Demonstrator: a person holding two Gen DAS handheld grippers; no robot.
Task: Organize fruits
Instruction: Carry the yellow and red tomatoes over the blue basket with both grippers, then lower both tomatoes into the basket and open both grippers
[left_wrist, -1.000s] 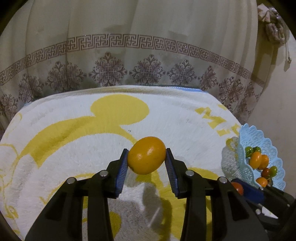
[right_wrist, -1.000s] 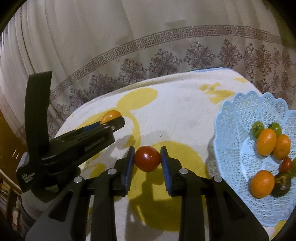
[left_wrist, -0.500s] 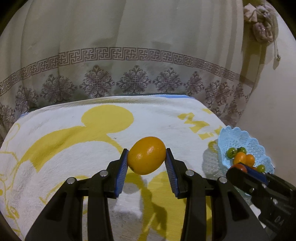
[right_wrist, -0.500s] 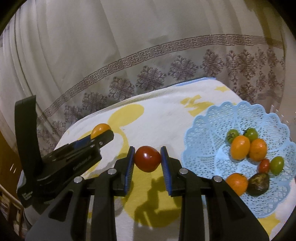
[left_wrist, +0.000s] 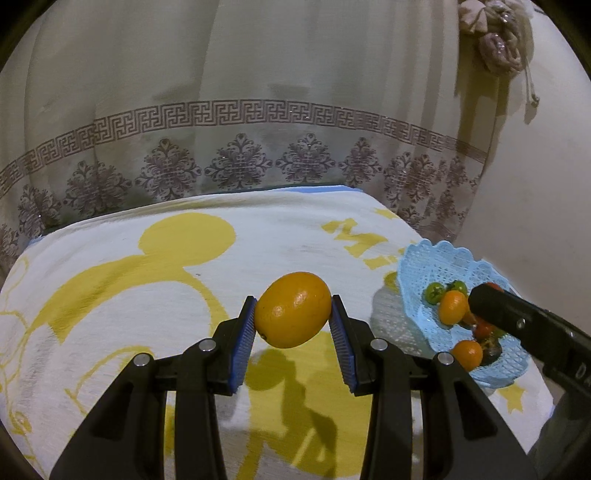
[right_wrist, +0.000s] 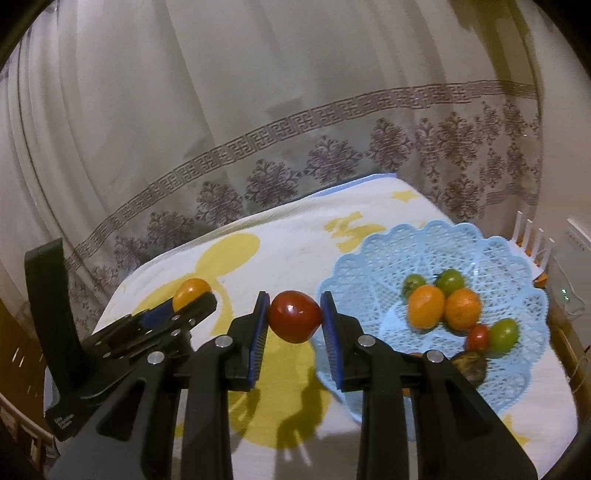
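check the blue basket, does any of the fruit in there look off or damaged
One piece does. At the near edge of the blue basket, beside the small red tomato, lies a dark brownish fruit, dull and blotchy next to the bright orange and green ones. It may be overripe or spoiled.

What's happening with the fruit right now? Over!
Left gripper shut on the orange. Right gripper shut on the tomato. Both held above the towel. Blue basket ahead, partly filled; path looks clear.
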